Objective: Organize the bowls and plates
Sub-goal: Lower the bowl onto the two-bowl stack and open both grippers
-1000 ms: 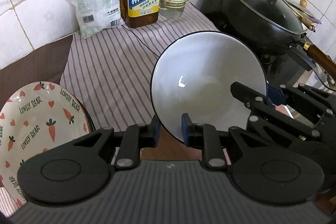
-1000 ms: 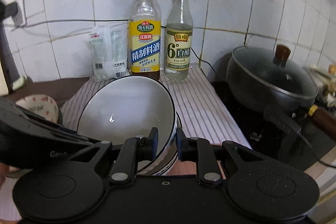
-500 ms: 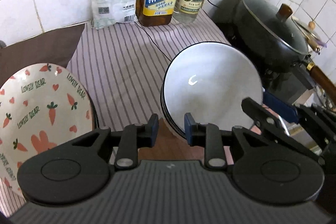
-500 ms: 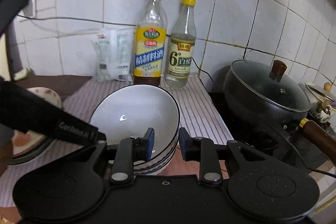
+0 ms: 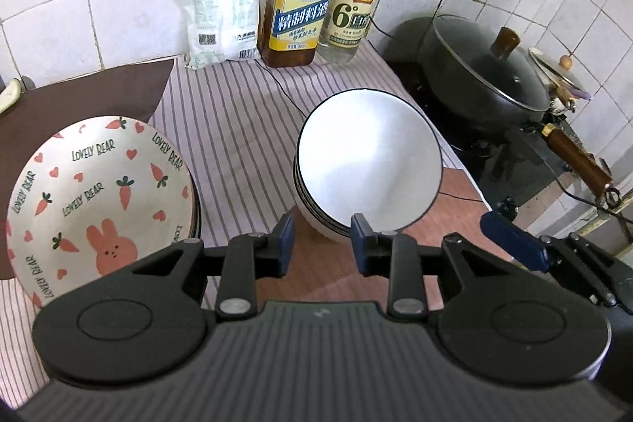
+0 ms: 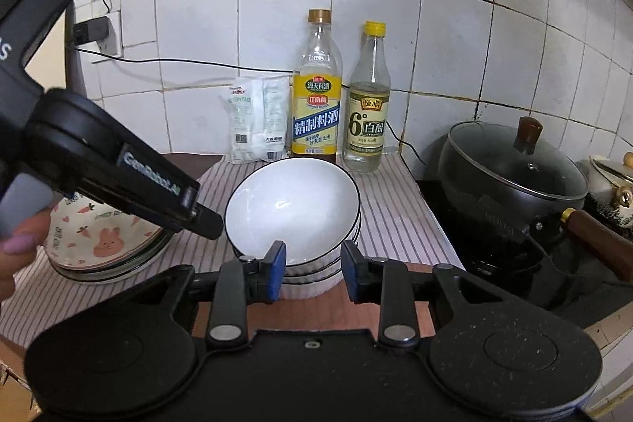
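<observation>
Both claws, left [image 5: 321, 244] and right [image 6: 312, 269], are opening, empty, over a striped cloth [image 5: 233, 121] by white tiled wall [image 6: 277, 26].

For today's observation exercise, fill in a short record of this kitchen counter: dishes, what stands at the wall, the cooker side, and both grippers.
white bowls: nested stack on the striped cloth
carrot-print plates: stack at the cloth's left end
at the wall: white packet, yellow-label bottle, clear bottle
cooker side: lidded black pan
left gripper: jaws opening, nothing between the fingers
right gripper: jaws opening, nothing gripped
</observation>
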Action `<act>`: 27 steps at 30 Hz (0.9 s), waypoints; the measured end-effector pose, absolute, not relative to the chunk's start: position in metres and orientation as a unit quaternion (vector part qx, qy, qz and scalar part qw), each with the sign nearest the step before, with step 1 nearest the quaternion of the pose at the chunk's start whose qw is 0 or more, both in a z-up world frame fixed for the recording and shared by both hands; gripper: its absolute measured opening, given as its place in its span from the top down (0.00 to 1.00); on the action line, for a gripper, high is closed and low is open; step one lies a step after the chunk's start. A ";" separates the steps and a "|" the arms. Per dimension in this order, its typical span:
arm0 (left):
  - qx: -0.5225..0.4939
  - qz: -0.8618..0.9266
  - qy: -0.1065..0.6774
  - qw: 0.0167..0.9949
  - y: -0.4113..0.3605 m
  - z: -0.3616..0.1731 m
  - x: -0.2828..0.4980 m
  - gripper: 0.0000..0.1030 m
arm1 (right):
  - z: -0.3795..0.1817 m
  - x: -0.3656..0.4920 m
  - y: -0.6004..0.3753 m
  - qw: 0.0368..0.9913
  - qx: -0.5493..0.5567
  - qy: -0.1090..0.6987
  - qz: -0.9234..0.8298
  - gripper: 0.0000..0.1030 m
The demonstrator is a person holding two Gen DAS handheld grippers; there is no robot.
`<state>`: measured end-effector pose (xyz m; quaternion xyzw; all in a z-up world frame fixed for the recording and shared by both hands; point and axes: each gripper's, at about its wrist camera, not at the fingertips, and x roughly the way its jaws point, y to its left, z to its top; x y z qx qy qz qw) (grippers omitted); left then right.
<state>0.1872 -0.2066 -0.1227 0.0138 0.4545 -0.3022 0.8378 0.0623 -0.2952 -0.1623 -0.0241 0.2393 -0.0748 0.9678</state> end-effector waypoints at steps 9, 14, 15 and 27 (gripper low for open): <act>-0.007 -0.313 0.462 0.829 -0.194 -0.121 0.174 0.70 | -0.163 0.044 -0.296 0.973 -0.012 0.222 -0.066 0.48; -0.018 -0.320 0.453 0.832 -0.193 -0.133 0.169 0.70 | -0.175 0.046 -0.296 0.972 -0.018 0.230 -0.051 0.40; -0.020 -0.321 0.450 0.833 -0.193 -0.135 0.168 0.70 | -0.178 0.047 -0.297 0.971 -0.018 0.234 -0.050 0.40; -0.108 -0.351 0.398 0.841 -0.182 -0.158 0.187 0.60 | -0.238 0.088 -0.316 0.964 0.002 0.266 -0.032 0.28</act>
